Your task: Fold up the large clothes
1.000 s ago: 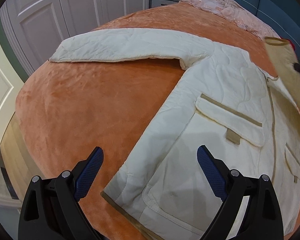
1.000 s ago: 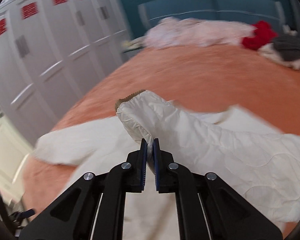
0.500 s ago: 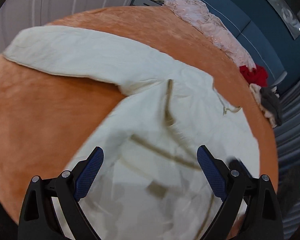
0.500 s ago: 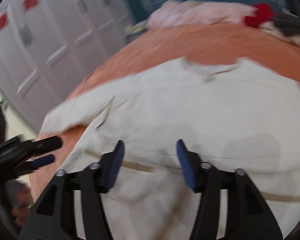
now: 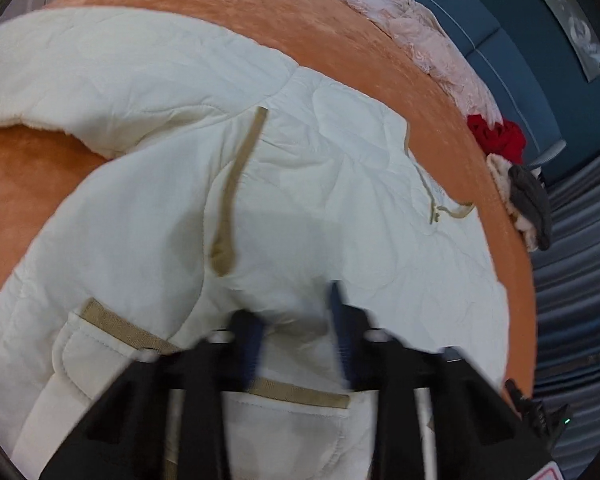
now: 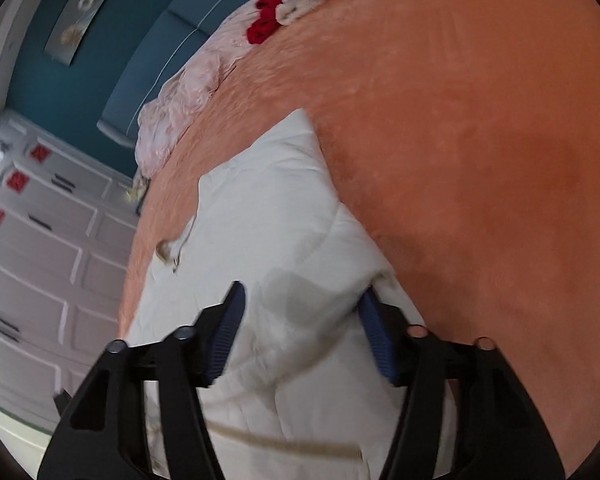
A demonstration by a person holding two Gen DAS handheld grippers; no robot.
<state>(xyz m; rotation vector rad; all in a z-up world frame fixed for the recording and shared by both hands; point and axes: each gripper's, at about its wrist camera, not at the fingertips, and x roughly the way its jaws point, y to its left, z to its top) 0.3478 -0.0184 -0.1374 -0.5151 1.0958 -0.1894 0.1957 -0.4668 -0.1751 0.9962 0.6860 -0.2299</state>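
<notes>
- Bed [image 5: 360, 32], orange plush cover, fills both views.
- Jacket [image 5: 340, 184], cream quilted with tan trim, lies spread on the bed; one sleeve [image 5: 100, 72] stretches out to the left in the left wrist view.
- Tan-edged pockets [image 5: 284, 396] sit nearest the left camera.
- Jacket's far edge [image 6: 296, 152] reaches toward the headboard [image 6: 148, 80], teal, at the top of the bed.
- Pile of clothes along the headboard: pink [image 5: 412, 28], red [image 5: 496, 136], grey [image 5: 532, 204]; well apart from the jacket.
- White cupboards [image 6: 40, 260] at the bed's side.
- Left gripper [image 5: 296, 336]: blurred; fingers drawn in on a raised fold of jacket cloth, pinching it.
- Right gripper [image 6: 300, 332]: fingers [image 6: 226, 340] apart and closing, jacket cloth bulging between them near its edge by bare bed cover; whether the pads press on it I cannot tell.
</notes>
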